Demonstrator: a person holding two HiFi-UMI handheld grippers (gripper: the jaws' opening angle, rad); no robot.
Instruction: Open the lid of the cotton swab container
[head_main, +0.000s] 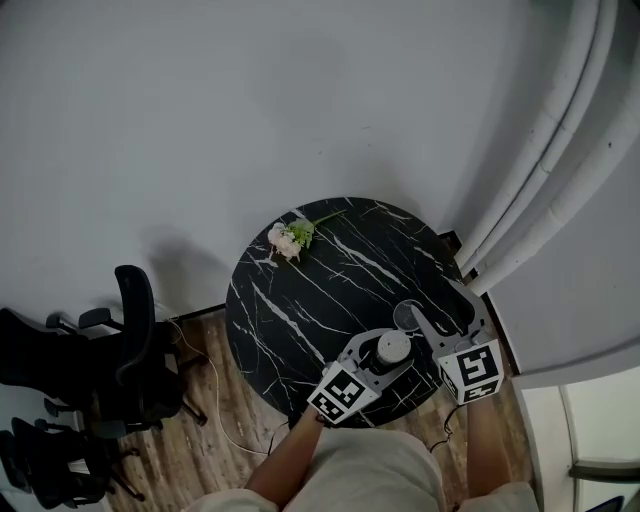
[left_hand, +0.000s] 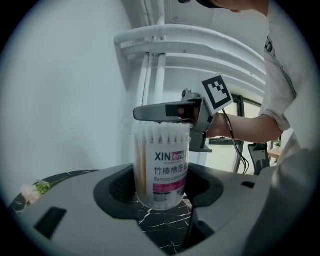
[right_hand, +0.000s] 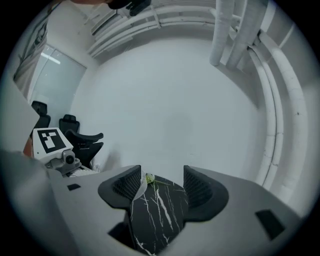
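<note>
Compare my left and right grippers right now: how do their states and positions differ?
The left gripper is shut on the cotton swab container, which stands upright on the black marble table. The right gripper has its jaws apart and clamps nothing. In the head view the left gripper's jaws sit nearer the person, and the right gripper's jaws reach a little farther onto the table. Both are over the table's near edge.

The cotton swab container (head_main: 393, 348) stands at 5 o'clock on the counter (head_main: 300, 310), between the left tongs (left_hand: 161, 186). The right tongs (right_hand: 161, 185) are just beside it, at its 1 o'clock. A flower (head_main: 289, 238) lies at 11 o'clock.
</note>
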